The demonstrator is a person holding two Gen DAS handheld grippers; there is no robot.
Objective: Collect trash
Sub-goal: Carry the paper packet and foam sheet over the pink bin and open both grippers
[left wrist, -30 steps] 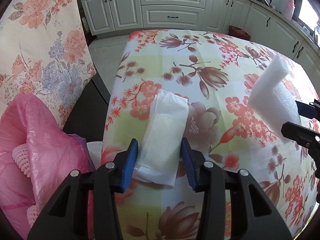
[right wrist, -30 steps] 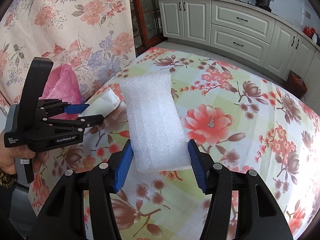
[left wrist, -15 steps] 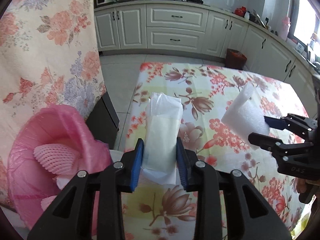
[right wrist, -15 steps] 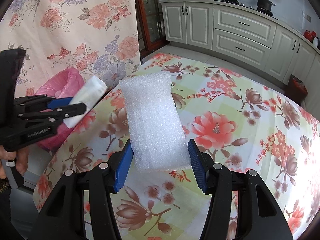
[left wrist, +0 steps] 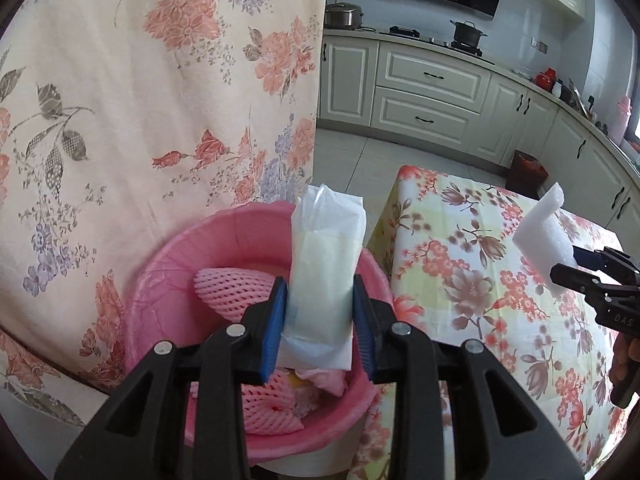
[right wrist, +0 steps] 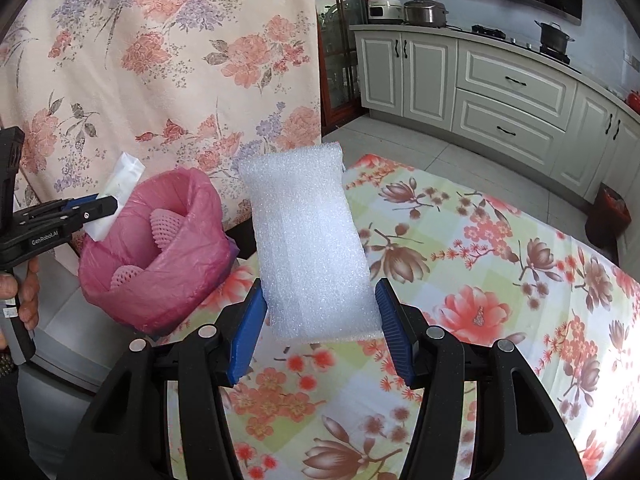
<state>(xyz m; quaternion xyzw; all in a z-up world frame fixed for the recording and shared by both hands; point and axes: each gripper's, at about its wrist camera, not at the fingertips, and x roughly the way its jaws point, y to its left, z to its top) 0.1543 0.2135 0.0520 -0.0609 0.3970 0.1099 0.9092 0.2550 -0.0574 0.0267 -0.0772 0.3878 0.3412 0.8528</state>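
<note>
My left gripper [left wrist: 320,316] clenches the white plastic packet [left wrist: 325,276] over the pink-lined bin [left wrist: 160,280]; my right gripper [right wrist: 320,328] grasps the white foam sheet [right wrist: 308,240], which could snag the bin's rim.

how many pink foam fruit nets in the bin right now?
2 visible in the pink-lined bin: one foam net toward the back, another at the front under the left gripper. More may be buried.

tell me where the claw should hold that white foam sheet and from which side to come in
Grip the white foam sheet across its narrow width near one short end, coming in along its length so the pads press its two long edges. It is a flat, soft rectangle, longer than wide, so the short span fits between the pads. The right claw holds it just this way now, above the floral tablecloth.
</note>
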